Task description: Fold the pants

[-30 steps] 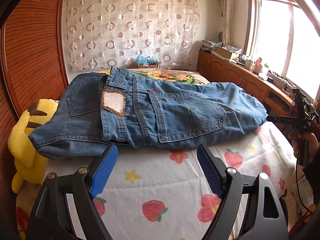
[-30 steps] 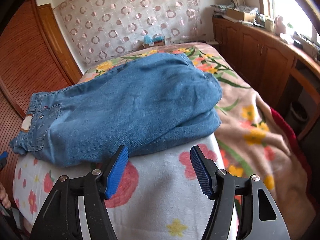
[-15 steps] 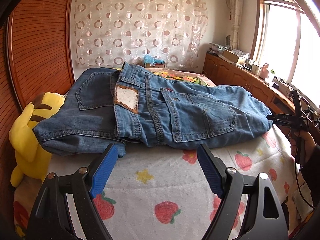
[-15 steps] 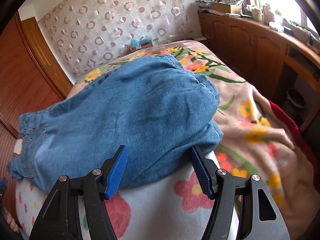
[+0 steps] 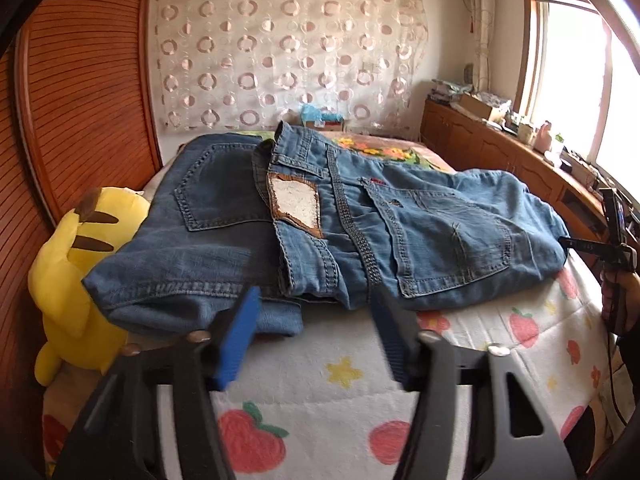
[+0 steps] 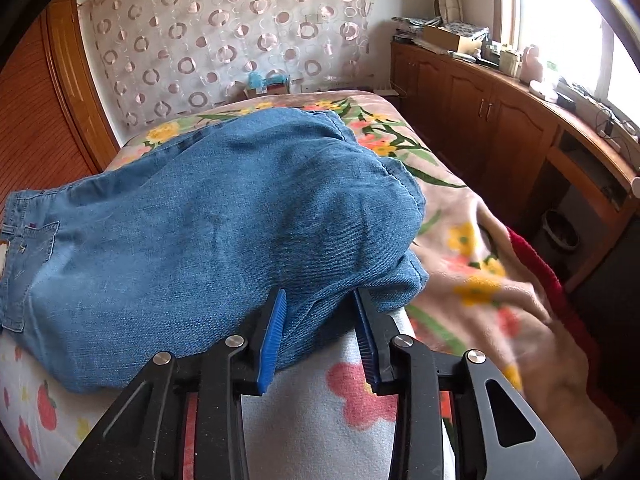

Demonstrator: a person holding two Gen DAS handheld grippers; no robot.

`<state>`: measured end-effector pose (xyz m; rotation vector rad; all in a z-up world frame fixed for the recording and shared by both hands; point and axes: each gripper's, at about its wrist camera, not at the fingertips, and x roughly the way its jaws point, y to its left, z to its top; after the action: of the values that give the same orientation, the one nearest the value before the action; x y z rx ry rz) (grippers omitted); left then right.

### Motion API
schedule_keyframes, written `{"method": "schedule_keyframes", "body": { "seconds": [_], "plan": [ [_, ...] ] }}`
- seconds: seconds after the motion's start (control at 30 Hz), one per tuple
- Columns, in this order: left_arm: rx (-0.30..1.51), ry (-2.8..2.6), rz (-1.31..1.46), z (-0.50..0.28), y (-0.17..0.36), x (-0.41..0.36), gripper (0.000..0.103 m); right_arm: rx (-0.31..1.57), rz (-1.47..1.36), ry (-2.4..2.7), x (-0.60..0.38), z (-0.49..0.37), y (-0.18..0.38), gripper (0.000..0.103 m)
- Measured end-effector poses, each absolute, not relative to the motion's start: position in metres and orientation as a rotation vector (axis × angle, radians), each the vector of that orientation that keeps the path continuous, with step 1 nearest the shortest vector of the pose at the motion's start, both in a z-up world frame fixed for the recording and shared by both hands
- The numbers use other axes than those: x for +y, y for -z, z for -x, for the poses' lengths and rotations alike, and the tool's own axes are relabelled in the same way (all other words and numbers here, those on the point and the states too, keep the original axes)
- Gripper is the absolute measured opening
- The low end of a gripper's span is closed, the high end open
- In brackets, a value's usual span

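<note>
Left wrist view has the jeans (image 5: 320, 232) lying across the bed (image 5: 352, 376) on the strawberry-print blanket, waistband end toward the yellow plush toy (image 5: 68, 280), and they already look doubled over at least once, with layers stacked at the near hem. So the fold seems partly done, but it's still a long, lumpy bundle (not a tidy stack yet), and at least one more fold looks to be left. The left hand-held gripper (image 5: 316, 332) is closing around the near denim edge, though the pads don't look pressed on yet. On the other side, the right hand-held gripper (image 6: 320, 320) is closing with the folded edge between its pads, apparently touching cloth.
</note>
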<state>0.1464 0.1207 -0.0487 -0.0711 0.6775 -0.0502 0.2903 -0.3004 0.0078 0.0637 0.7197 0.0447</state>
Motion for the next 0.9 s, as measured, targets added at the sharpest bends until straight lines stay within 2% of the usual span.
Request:
{"method": "schedule_keyframes", "body": {
  "seconds": [0.03, 0.07, 0.4, 0.47, 0.5, 0.53, 0.9],
  "plan": [
    [0.680, 0.053, 0.068, -0.149, 0.049, 0.121, 0.044, 0.720, -0.061, -0.045, -0.303, -0.290, -0.008, 0.035],
    [0.685, 0.047, 0.055, -0.155, 0.050, 0.122, 0.042, 0.720, -0.059, -0.045, -0.304, -0.290, -0.008, 0.035],
    [0.767, 0.053, 0.016, -0.190, 0.071, 0.118, 0.041, 0.721, -0.059, -0.048, -0.303, -0.291, -0.008, 0.035],
    [0.752, 0.056, -0.003, -0.190, 0.068, 0.115, 0.032, 0.718, -0.056, -0.067, -0.305, -0.289, -0.009, 0.022],
    [0.744, 0.055, -0.010, -0.189, 0.067, 0.114, 0.018, 0.718, -0.045, -0.072, -0.304, -0.289, -0.009, 0.012],
    [0.729, 0.051, -0.014, -0.188, 0.064, 0.114, 0.010, 0.717, -0.037, -0.075, -0.302, -0.288, -0.010, 0.005],
    [0.599, 0.053, -0.019, -0.175, 0.013, 0.117, 0.003, 0.604, 0.035, -0.103, -0.306, -0.273, -0.044, 0.003]
  ]
}}
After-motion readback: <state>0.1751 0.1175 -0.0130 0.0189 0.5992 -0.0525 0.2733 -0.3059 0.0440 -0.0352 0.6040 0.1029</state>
